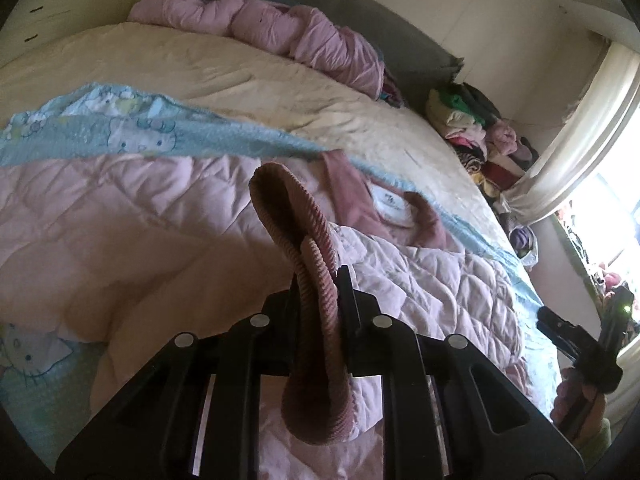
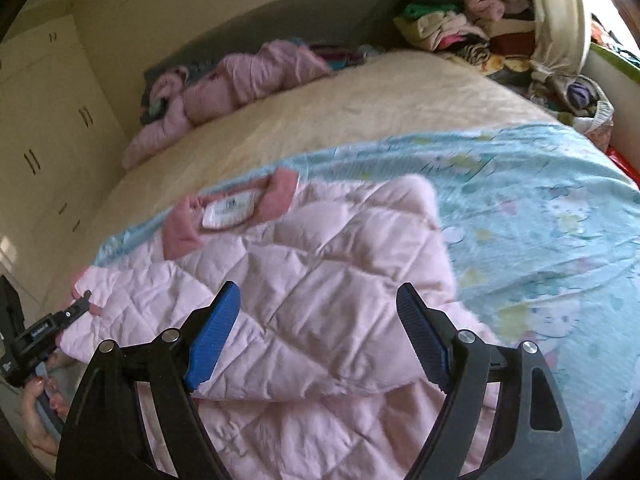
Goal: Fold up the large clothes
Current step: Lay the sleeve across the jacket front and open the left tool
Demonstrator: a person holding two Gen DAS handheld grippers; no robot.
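**Ribbed cuff pinched, quilted jacket half laid out**

Clamped in our left tool (image 1: 320, 312) is a ribbed, dusty-pink cuff (image 1: 308, 264), looped up and over so its corded knit stands in a stiff arch in front of the lens. Our right tool (image 2: 318, 332) hangs spread wide over the jacket body, its blue textured pads (image 2: 212, 340) gripping nothing.

We see the pink quilted jacket (image 2: 304, 280) lying on the bed, on a pale blue cartoon-print blanket (image 2: 540, 208), with its collar and white neck label (image 2: 230, 210) towards the headboard. Beyond the blanket is a cream bedspread (image 1: 240, 76).

To do this step well, we judge that we should carry the sleeve across the chest in one smooth arc, keeping the cuff taut so the padded sleeve does not buckle, and lay it flat before we let go. The free tool could pin the shoulder or smooth the panel beneath. The fill is puffy and springy, so folds will want to lift; pressing along the stitched diamond seams should help them hold. The shell looks thin and slippery and may slide on the blanket.

A bundle of pink bedding (image 1: 280, 24) lies near the headboard, and a heap of mixed clothes (image 1: 476, 128) sits beside the bed by the curtain (image 1: 580, 140).
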